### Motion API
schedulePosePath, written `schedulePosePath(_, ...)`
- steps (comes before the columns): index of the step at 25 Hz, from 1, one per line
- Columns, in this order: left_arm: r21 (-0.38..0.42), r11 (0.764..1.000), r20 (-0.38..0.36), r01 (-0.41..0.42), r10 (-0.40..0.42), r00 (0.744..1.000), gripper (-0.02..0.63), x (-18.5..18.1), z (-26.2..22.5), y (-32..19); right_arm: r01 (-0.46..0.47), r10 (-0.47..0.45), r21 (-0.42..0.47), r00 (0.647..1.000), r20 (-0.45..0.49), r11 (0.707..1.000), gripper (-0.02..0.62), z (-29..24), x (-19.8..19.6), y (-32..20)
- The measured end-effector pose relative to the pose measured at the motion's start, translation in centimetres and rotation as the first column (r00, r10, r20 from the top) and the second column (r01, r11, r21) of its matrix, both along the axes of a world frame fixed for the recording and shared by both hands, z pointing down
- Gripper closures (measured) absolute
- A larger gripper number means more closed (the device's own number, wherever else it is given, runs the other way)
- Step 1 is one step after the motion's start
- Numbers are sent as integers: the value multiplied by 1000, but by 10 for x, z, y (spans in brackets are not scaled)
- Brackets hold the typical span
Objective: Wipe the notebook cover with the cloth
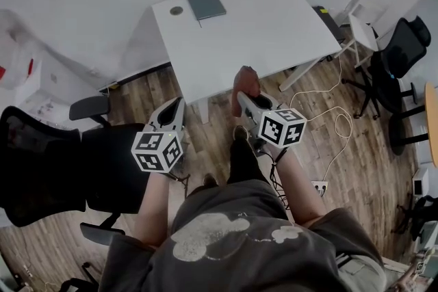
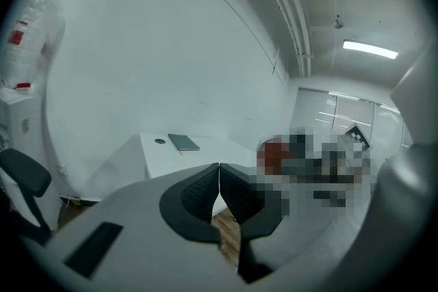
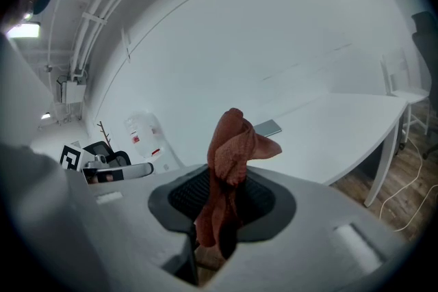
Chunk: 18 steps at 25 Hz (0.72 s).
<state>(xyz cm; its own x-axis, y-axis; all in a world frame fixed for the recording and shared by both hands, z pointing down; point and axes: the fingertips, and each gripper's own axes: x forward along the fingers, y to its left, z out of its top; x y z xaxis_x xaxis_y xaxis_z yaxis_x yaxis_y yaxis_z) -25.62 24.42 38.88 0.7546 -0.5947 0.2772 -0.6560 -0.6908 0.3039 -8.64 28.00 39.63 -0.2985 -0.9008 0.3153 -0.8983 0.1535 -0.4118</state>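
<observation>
R gripper (image 3: 220, 198) pinches cloth (image 3: 231, 146), notebook (image 1: 205, 3) well apart on table (image 1: 274, 34); L gripper (image 2: 219, 182) closed.

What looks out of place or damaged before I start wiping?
Nothing stands out. The notebook lies flat and closed on the table, with nothing spilled. The cloth is bunched in the right gripper; the left gripper is shut and empty. The only loose item is a white cable on the floor beside the table.

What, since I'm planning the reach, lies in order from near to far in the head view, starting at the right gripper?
right gripper → reddish-brown cloth held in it → white table → grey notebook near the far edge.
</observation>
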Motion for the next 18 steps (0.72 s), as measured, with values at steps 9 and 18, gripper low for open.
schedulePosePath(9,-37,998,15,60,-59,998,606,31,15,-63,58,-58,-19,998,19,998,486,12,33,-79)
schedulePosePath(18,-54,989,24,136,-135,991,606,67,17,-129,117,-116,-20,993,37,993,486,10,77,-157)
